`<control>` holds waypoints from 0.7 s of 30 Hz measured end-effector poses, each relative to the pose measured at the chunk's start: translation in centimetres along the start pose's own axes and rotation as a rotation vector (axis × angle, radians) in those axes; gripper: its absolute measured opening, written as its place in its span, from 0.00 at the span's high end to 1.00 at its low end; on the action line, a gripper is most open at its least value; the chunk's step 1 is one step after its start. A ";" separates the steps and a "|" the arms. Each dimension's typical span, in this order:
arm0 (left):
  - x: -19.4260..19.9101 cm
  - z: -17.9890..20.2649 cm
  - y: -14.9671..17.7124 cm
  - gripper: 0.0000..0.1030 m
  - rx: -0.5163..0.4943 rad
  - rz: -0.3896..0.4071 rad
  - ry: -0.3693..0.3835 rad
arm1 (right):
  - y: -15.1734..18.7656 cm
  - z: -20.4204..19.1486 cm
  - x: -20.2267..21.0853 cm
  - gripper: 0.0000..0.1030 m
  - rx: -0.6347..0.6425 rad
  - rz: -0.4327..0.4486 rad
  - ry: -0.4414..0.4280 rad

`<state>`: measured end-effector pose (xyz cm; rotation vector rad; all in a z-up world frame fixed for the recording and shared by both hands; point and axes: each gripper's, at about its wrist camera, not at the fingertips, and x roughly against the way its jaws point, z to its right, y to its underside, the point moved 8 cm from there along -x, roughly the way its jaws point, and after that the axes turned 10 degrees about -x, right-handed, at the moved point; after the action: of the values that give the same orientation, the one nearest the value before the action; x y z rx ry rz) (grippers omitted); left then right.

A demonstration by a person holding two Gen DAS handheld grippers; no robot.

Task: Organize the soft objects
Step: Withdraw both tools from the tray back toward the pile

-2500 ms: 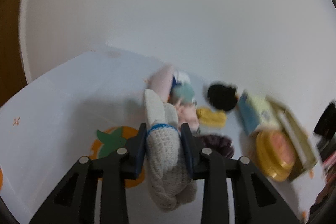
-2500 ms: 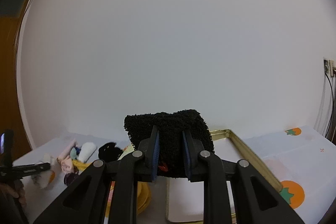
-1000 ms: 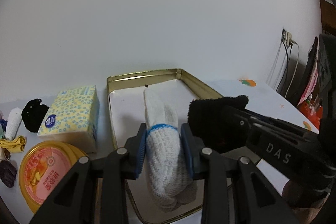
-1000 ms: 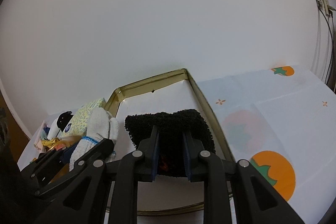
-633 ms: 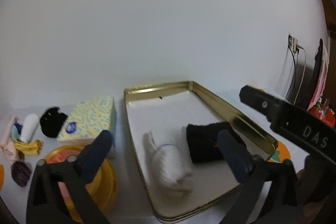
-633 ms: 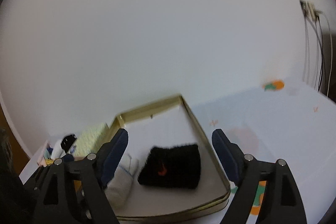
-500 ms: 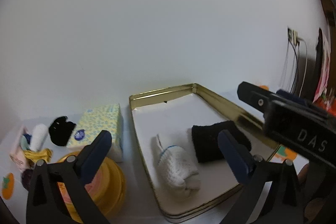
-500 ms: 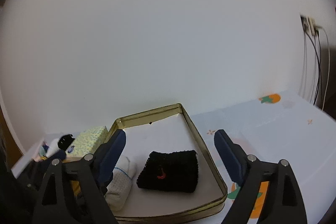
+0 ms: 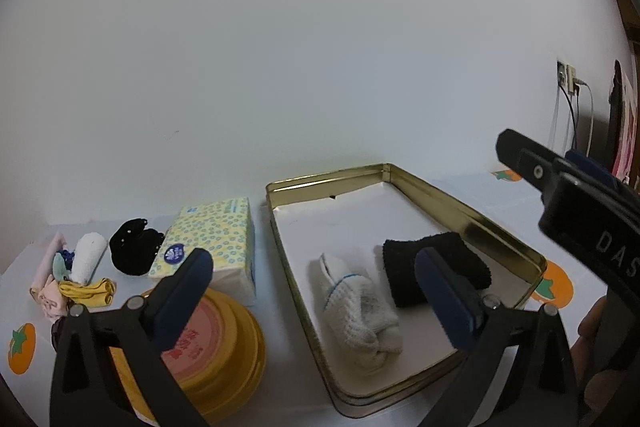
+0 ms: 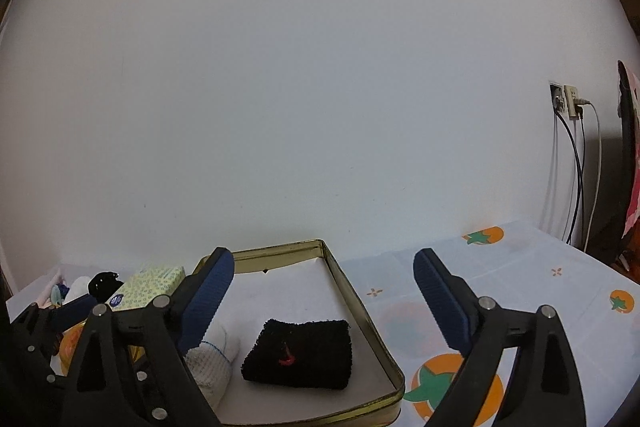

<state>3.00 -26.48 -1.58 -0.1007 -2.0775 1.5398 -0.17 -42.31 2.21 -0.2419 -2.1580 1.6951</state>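
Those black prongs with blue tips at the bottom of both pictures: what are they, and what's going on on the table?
They are hand-held grippers, one in each of a person's hands, each with its own camera looking along its fingers. The left gripper and right gripper have just been opening and hold nothing. In the gold tin tray lie a white knitted glove and a black wristband, side by side. Beside the tray sit a tissue pack, a yellow round tin and a pile of small soft items, not yet sorted.

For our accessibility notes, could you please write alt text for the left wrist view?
A gold tin tray holds a white knitted glove beside a black wristband, seen past the open left tool. Left of the tray sit a tissue pack and yellow lid.
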 end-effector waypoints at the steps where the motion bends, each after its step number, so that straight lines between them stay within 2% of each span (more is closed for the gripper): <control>1: 0.0 -0.1 0.0 0.00 0.000 0.001 -0.002 | -0.1 0.0 0.2 0.10 -0.002 0.002 -0.002; 7: 0.3 -0.5 0.1 0.00 -0.005 0.011 -0.025 | -0.3 0.0 0.5 0.10 -0.006 0.021 -0.010; 15: 0.8 -1.3 0.3 0.00 -0.002 0.020 -0.051 | 0.5 -0.9 0.2 0.10 0.012 -0.009 -0.042; 21: 1.2 -2.3 0.6 0.00 0.005 0.032 -0.071 | 0.8 -1.3 0.6 0.10 0.033 0.002 -0.046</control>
<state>2.86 -23.86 -1.20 -0.0785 -2.1367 1.5889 -0.25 -40.76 1.82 -0.1977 -2.1610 1.7523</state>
